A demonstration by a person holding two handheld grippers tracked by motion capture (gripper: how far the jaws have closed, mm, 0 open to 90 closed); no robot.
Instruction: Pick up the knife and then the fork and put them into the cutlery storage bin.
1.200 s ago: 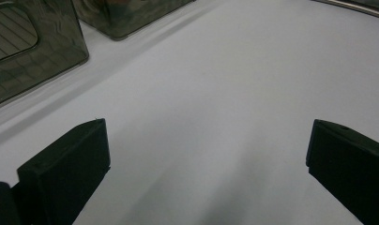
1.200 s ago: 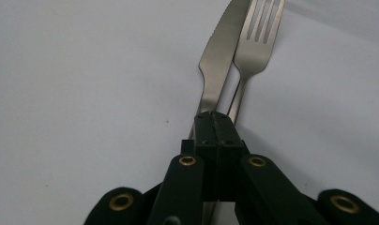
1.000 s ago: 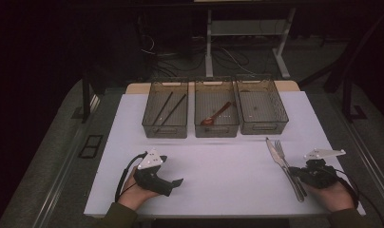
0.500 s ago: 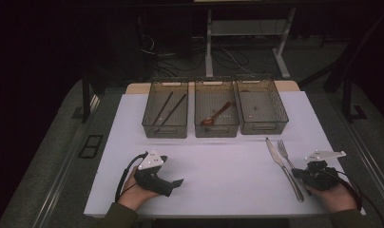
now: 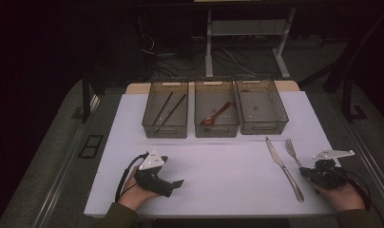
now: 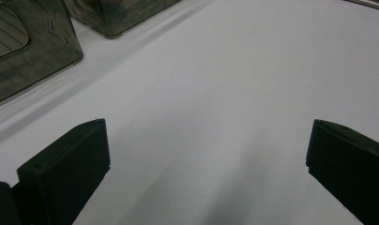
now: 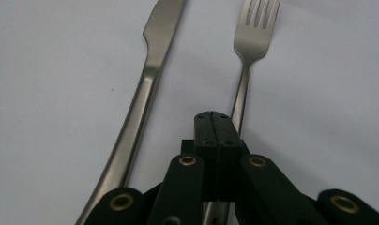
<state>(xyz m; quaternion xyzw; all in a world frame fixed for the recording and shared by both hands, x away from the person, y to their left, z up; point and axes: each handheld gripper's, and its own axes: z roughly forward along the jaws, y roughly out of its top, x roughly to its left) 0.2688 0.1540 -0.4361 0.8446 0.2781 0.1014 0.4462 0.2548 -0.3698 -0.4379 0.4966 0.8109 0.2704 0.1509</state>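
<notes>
fork: we see the fork right ahead of the right gripper – its handle runs under the shut jaws, head just past the tips; lying on the white table, near the right edge
right gripper: jaws pressed together; fork handle passes beneath them, we can't tell if anything is pinched; the hand holding it sits at the table's near right corner
left gripper: we read the left gripper as wide open, nothing between its jaws, low over bare table at near left, well apart from the fork
knife: the knife lies just left of the fork, almost parallel, not touching
bins: three clear bins in a row farther back – left one holds dark chopsticks, middle a red spoon, right one looks empty
in the way: nothing between fork and bins but open table
fork axis: long axis runs near-to-far, tines pointing away from us toward the bins, handle toward the hand
</notes>
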